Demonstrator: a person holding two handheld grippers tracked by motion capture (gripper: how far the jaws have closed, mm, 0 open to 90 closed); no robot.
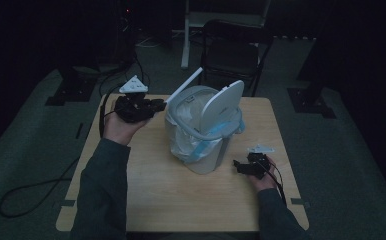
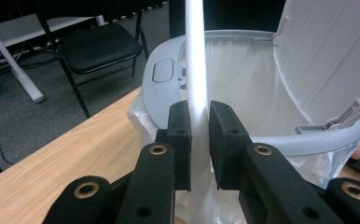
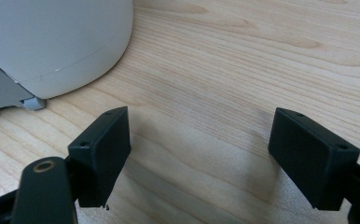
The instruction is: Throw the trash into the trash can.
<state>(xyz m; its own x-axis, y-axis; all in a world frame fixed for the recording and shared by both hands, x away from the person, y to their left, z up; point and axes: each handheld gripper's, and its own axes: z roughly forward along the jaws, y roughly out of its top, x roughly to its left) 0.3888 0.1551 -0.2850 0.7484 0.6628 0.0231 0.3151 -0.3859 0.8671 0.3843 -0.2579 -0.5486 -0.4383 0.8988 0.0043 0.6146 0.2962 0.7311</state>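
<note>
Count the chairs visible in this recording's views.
1. A black chair stands on the floor beyond the far edge of the table, behind the bin; it also appears upper left in the left gripper view. The dark room may hide others.

High camera looks down and forward over the whole table (image 1: 146, 200), while each hand-held gripper's close-up camera shares the white bin (image 1: 203, 130) with it, rim versus base.

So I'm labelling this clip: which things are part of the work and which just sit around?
In the job:
- left tool, shut on the white rod
- lined bin, lid up

Just about:
- right tool, open over the table
- chair
- floor cables
</note>
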